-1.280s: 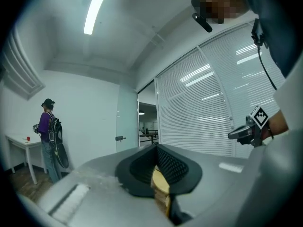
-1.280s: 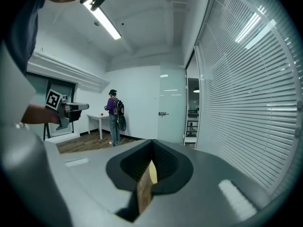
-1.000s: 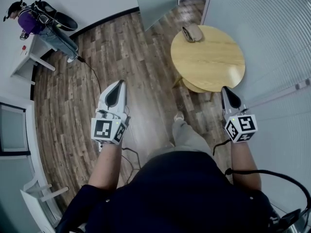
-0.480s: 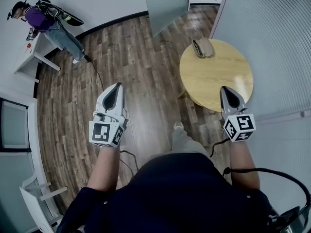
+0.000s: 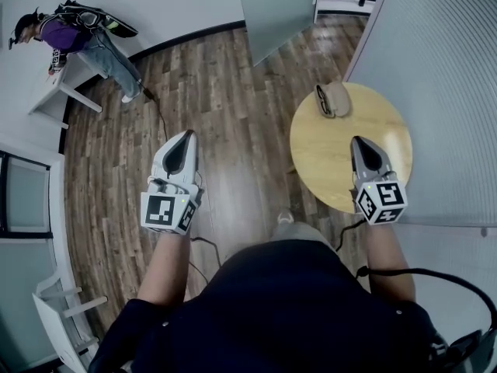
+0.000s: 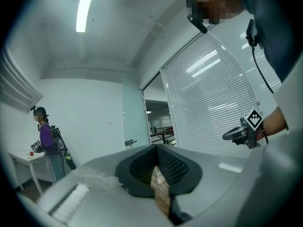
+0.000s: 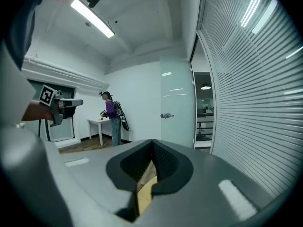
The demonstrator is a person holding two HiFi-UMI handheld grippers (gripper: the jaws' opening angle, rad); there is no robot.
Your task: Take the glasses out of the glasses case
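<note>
A tan glasses case (image 5: 333, 99) lies near the far edge of the round wooden table (image 5: 380, 130); a dark rim shows along its left side, and it is too small to tell whether it is open. My right gripper (image 5: 363, 143) hovers over the table's near part, well short of the case, jaws together and empty. My left gripper (image 5: 185, 141) hangs over the wooden floor to the left of the table, also shut and empty. In the right gripper view the pads (image 7: 163, 162) nearly meet, with a sliver of table between them. No glasses can be made out.
A person (image 5: 74, 36) stands by a white desk (image 5: 54, 92) at the far left. A glass door (image 5: 276, 6) is ahead, and a wall of blinds (image 5: 450, 68) runs along the right, close behind the table. A white chair (image 5: 58, 309) is at the lower left.
The table and case have come nearer and lower in the head view. My right gripper now overlaps the tabletop instead of the floor beside it. Both grippers stay shut.
</note>
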